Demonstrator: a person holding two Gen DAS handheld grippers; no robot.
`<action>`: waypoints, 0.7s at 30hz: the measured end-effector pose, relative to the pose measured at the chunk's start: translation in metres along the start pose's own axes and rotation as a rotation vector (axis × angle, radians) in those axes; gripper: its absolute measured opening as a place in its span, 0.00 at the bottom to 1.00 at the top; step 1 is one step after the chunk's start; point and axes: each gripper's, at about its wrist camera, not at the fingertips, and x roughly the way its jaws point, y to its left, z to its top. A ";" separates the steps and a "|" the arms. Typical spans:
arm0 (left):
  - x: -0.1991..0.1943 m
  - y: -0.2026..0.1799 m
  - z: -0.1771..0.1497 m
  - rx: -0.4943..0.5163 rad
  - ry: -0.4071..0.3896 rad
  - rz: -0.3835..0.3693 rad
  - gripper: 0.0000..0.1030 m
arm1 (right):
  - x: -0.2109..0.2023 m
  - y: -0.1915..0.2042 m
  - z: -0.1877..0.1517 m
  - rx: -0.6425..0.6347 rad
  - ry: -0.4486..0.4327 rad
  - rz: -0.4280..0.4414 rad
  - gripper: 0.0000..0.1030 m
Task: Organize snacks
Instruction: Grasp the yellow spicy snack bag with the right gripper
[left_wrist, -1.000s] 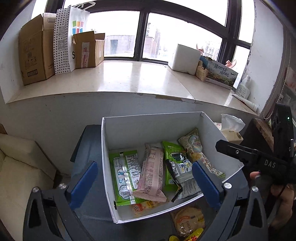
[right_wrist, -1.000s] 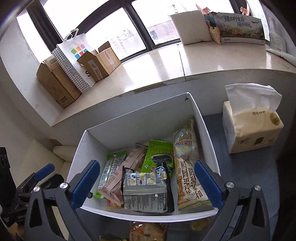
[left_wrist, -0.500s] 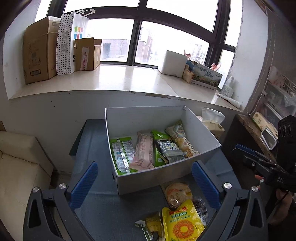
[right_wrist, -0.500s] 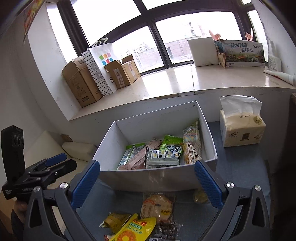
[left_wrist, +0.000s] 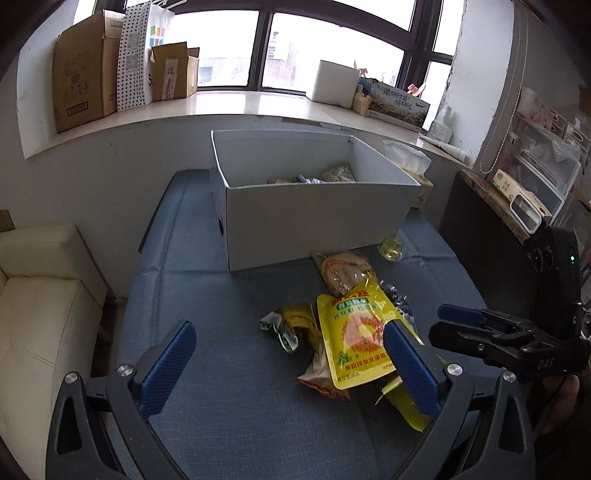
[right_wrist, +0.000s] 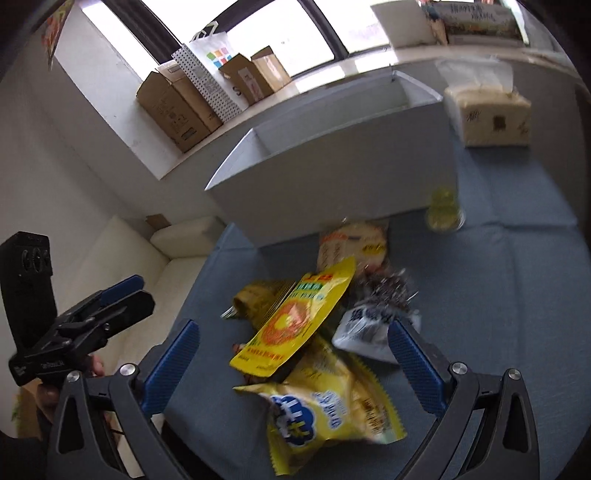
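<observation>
A white box stands on the blue cloth with several snack packs inside. In front of it lies a loose pile: a yellow pouch, a round cracker pack, a dark crinkled pack, a white pack, a large yellow chip bag and a small yellow-green wrapper. My left gripper is open and empty, low over the cloth left of the pile. My right gripper is open and empty, straddling the pile above the chip bag.
A tissue box sits right of the white box. A cream cushion lies at the left. Cardboard boxes and a paper bag stand on the window sill. A dark side table stands at the right.
Both grippers have drawn back from above the white box and dropped low toward the loose pile on the cloth. The right view has tilted. Both stay open.
</observation>
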 end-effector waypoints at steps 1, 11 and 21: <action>0.000 0.000 -0.002 -0.001 -0.001 0.003 1.00 | 0.005 0.001 -0.001 0.007 0.014 0.008 1.00; 0.004 0.004 -0.006 -0.004 0.016 -0.001 1.00 | 0.039 0.006 0.010 0.008 0.075 0.006 1.00; 0.008 0.019 -0.018 -0.045 0.035 0.021 1.00 | 0.080 0.020 0.015 -0.046 0.157 -0.075 0.88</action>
